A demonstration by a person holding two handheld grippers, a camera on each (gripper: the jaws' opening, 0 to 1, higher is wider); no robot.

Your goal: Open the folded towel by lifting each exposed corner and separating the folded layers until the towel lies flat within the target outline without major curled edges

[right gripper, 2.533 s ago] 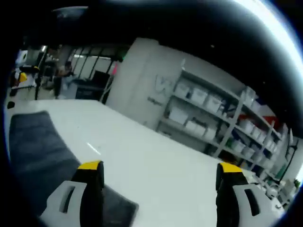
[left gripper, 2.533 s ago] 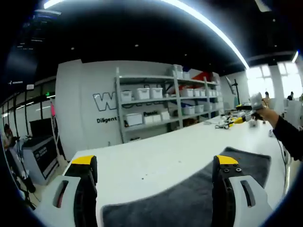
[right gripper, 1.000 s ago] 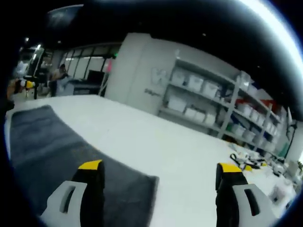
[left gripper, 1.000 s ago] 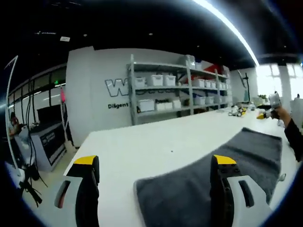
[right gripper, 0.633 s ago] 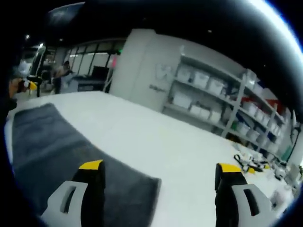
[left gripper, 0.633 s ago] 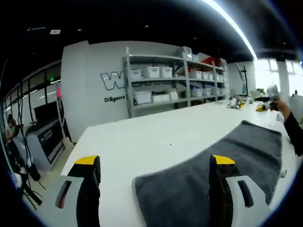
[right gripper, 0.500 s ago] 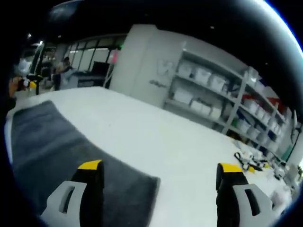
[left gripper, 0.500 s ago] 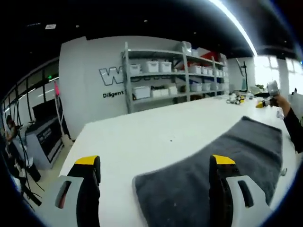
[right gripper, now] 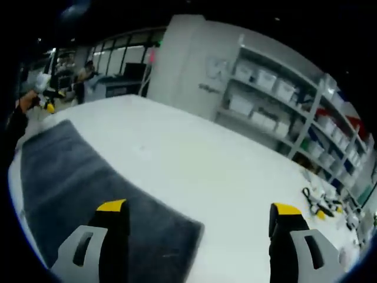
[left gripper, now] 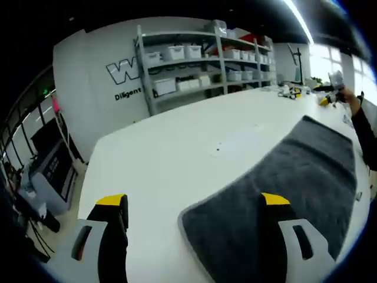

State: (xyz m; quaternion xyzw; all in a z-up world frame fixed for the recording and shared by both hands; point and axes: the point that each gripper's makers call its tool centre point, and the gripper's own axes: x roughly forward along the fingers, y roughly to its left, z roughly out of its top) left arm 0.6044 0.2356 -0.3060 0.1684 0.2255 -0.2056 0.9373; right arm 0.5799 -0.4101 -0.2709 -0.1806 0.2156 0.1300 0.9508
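Observation:
A dark grey towel point(left gripper: 294, 171) lies flat on the white table point(left gripper: 177, 147) as a long strip. In the left gripper view its near rounded corner sits just below and between the jaws of my left gripper point(left gripper: 192, 201), which is open and holds nothing. In the right gripper view the towel point(right gripper: 70, 183) runs off to the left, and its other end's corner lies under my right gripper point(right gripper: 197, 207), also open and holding nothing. Each gripper hovers above an opposite end of the towel. The right gripper point(left gripper: 334, 84) appears small at the far right, held by a sleeved arm.
Grey shelves with white bins point(left gripper: 194, 65) stand against the wall behind the table. Small tools and cables point(right gripper: 318, 203) lie on the table's right part. The left gripper point(right gripper: 42, 82) shows far left in a hand. Bare white tabletop stretches beyond the towel.
Both cameras have tipped downward, so more tabletop and towel show. The towel lies as before. Both grippers stay open.

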